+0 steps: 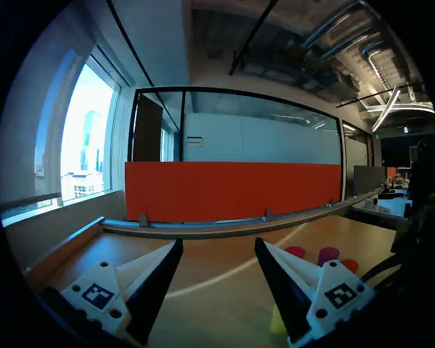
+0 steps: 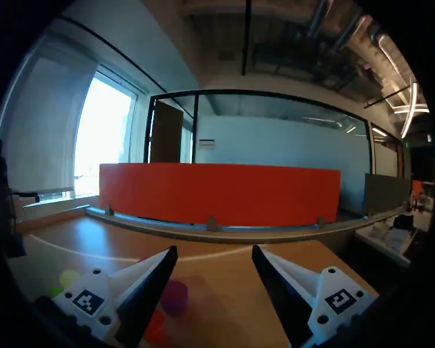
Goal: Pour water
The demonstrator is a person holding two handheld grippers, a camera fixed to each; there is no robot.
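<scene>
Your left claw (image 1: 217, 272) is wide open, nothing between its fingers, low over the wooden bench (image 1: 217, 301). Ahead and to its right on the bench, close together: magenta cup (image 1: 294, 251), purple cup (image 1: 328, 254), red cup (image 1: 350, 265). A yellow cup (image 1: 277, 322) is half hidden by the right-hand finger.

Your right claw (image 2: 214, 278) is also wide open and empty. In the right gripper view, the purple cup and the red cup sit just past its left-hand finger, partly covered. Farther left is a small green cup (image 2: 55, 291), or so it seems; it is blurred. An orange partition (image 2: 217, 194) runs along the bench's far edge.
</scene>
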